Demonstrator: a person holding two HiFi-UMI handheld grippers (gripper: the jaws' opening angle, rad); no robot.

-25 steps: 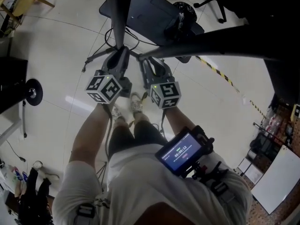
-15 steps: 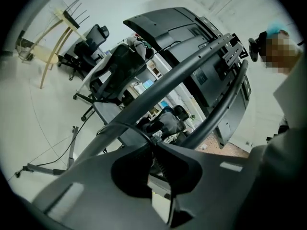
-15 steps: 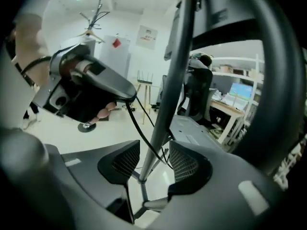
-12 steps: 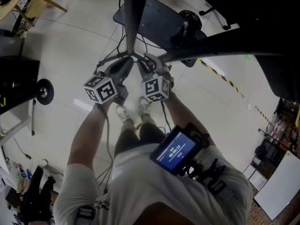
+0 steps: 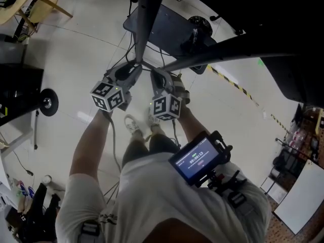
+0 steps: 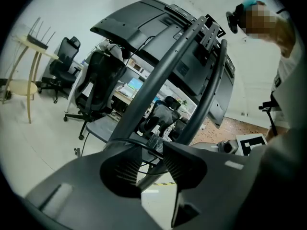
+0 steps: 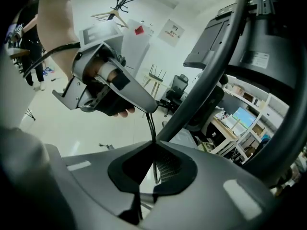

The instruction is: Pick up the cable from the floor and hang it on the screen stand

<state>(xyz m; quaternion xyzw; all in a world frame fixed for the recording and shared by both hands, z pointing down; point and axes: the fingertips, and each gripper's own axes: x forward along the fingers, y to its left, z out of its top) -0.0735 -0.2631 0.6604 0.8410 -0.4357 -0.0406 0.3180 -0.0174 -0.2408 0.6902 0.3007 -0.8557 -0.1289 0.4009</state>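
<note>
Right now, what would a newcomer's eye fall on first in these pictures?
The dark screen stand crosses the top of the head view. At its pole, the right claw has just closed on the black cable; the left claw has just opened, the cable passing between its jaws.

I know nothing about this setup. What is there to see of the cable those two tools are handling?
The cable is a thin, black, flexible cord. The part in view is up in the air, running from the left gripper down into the right gripper, whose jaws have just closed and pinch it. In the left gripper view it curves in a loose loop by the stand's pole, between that gripper's jaws, which have just opened. Its ends are not visible.
</note>
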